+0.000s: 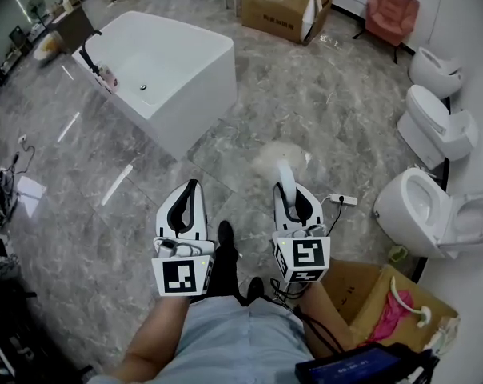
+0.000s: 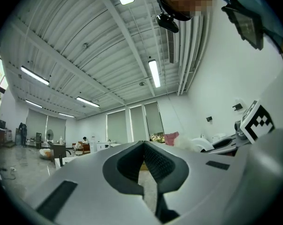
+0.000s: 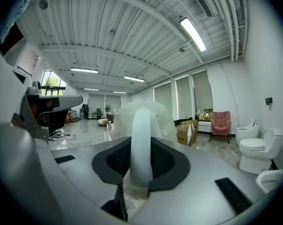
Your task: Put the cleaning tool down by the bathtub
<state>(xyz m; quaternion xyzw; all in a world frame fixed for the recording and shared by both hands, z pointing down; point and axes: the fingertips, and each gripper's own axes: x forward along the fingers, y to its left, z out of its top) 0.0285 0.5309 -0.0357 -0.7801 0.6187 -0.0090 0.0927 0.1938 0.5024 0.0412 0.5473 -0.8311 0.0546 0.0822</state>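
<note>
The cleaning tool point(image 1: 283, 163) is a white brush with a fluffy pale head and a curved white handle point(image 3: 141, 135). My right gripper point(image 1: 292, 190) is shut on that handle, and the head sticks out ahead of the jaws over the grey marble floor. To the left of it, my left gripper point(image 1: 193, 187) is shut with nothing between its pads point(image 2: 156, 161). Both grippers are held out level in front of the person. The white bathtub point(image 1: 161, 66) stands well ahead and to the left, apart from both grippers.
Three white toilets point(image 1: 433, 214) line the right wall. An open cardboard box point(image 1: 361, 290) with a pink cloth sits at the lower right. A power strip point(image 1: 343, 200) lies by the right gripper. More cardboard boxes point(image 1: 285, 10) and a red chair point(image 1: 392, 6) stand at the back.
</note>
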